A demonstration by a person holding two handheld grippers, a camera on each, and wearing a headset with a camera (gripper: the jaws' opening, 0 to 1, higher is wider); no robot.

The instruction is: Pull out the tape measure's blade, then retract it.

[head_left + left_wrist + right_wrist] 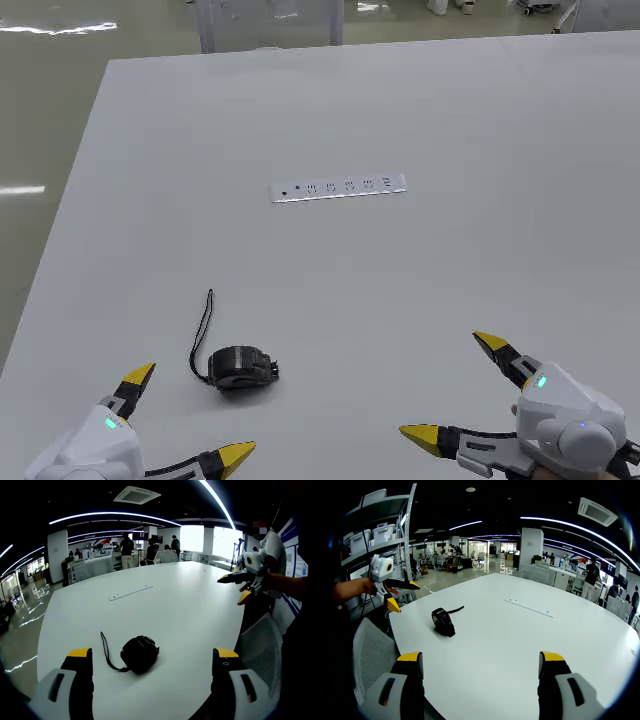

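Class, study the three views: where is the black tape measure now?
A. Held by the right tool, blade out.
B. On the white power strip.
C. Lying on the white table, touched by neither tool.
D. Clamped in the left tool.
C: the black tape measure lies on the white table just ahead of the open left tool, and apart from the open right tool too.

Bright, even light from ceiling strips (115,515); soft glare on white table (450,120); fisheye edges warped; far background perhaps blurred.
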